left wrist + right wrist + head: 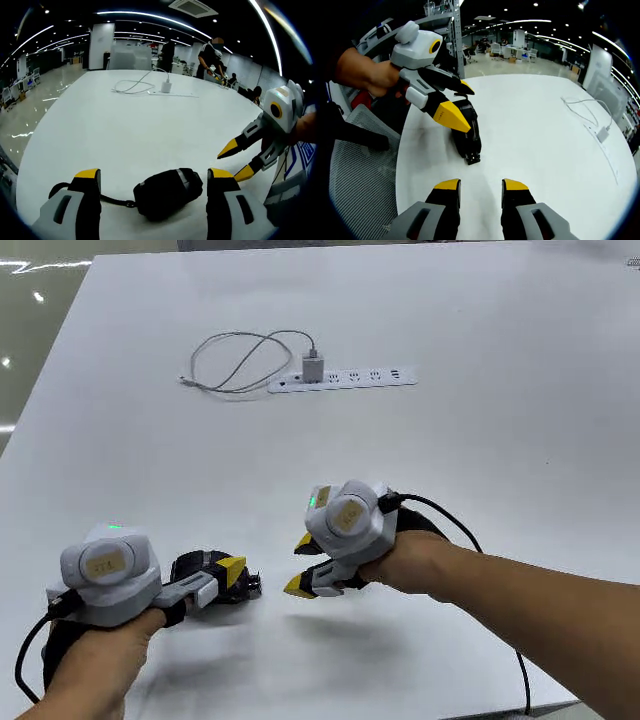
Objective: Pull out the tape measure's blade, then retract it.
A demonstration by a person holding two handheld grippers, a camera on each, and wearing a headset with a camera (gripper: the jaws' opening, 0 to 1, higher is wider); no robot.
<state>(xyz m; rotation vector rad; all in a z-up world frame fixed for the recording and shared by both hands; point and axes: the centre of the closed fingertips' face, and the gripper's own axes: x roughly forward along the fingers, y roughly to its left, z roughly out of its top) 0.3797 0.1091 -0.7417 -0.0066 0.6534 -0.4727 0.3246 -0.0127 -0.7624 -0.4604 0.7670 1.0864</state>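
Observation:
The black tape measure (203, 567) lies on the white table (420, 460) near its front edge. In the left gripper view its body (167, 192) sits between my left gripper's (153, 175) yellow-tipped jaws. White table shows between the body and the left jaw, so this gripper is open around it. A dark strap (112, 201) trails from the body to the left. My right gripper (477, 185) is open and holds nothing. It points at the tape measure's near end (471, 159), a short way off. In the head view the right gripper (300, 565) hovers just right of the left gripper (232, 578).
A white power strip (345, 378) with a plugged-in charger (313, 367) and a looped white cable (235, 360) lies at the back of the table. The table's left edge (40, 390) drops to a glossy floor. People stand far behind the table (210, 55).

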